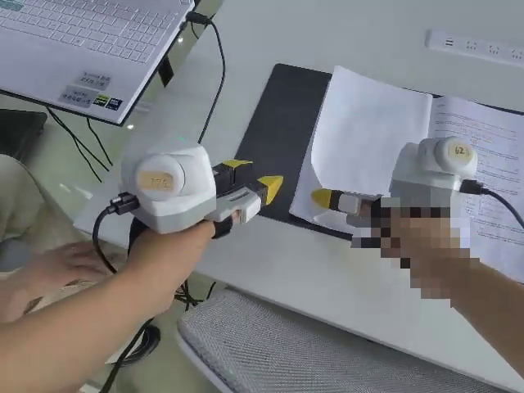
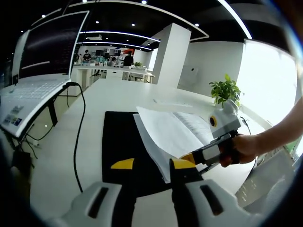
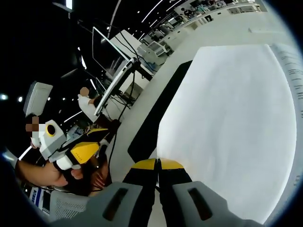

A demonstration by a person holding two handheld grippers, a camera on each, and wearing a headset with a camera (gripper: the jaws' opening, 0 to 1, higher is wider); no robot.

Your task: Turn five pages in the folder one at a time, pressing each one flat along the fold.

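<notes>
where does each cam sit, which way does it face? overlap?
Head view: headset, looking down at folder, left tool, right tool; both arms show.
Left gripper view: on left tool, facing across folder to right tool; own open jaws.
Right gripper view: on right tool, facing the lifted page; own shut jaws.
Shared: all show that page.

The left gripper (image 1: 255, 185) hovers with jaws apart, while the right gripper (image 1: 322, 198) has its jaws pressed together.

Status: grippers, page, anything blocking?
Left gripper open, hovering by the folder edge. Right gripper shut on page corner, page lifted. Nothing in its way.
</notes>
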